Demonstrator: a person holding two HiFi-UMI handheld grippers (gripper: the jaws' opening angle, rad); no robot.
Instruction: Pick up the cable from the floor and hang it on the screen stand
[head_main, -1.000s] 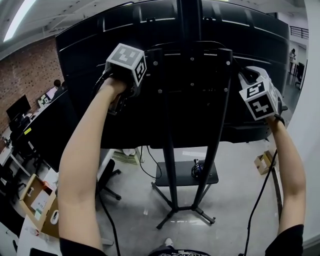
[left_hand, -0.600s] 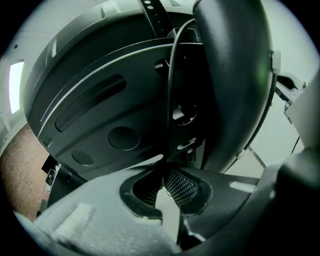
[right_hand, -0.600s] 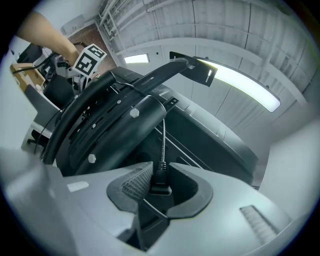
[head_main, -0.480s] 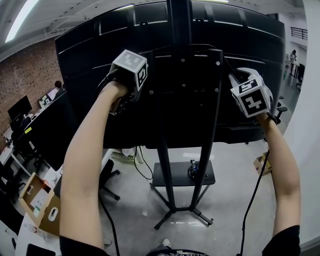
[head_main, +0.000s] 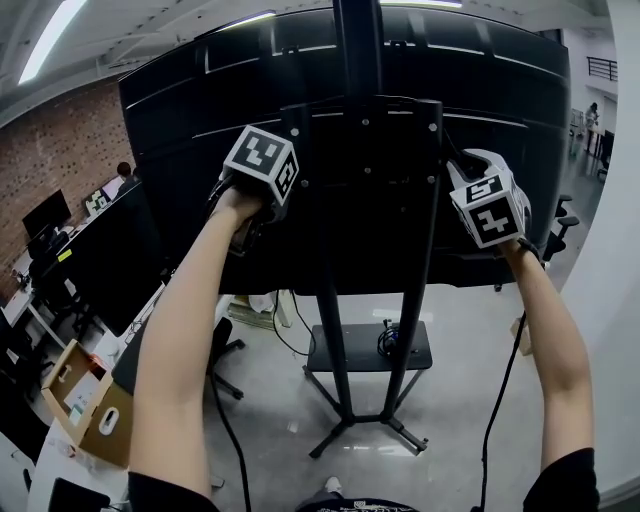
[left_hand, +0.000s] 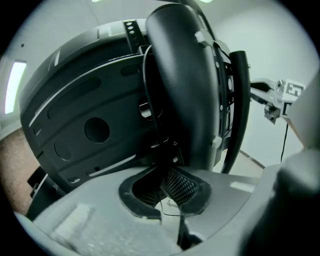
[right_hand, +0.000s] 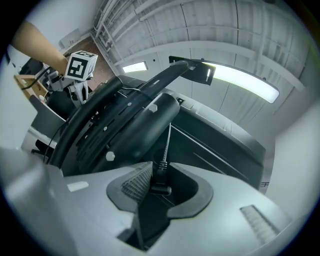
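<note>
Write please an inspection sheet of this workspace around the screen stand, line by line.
Surface: grey floor; stand's low shelf.
Job's things: screen stand upright; cable held up against its back.
Clutter: open cardboard box; office chair.
Grippers: left gripper nearly shut on the thin cable, jaws just eased slightly wider; right gripper gripping the plug end.
Cables: coil on the shelf; loose lead on the floor.
Surroundings: brick wall; desks with monitors.
</note>
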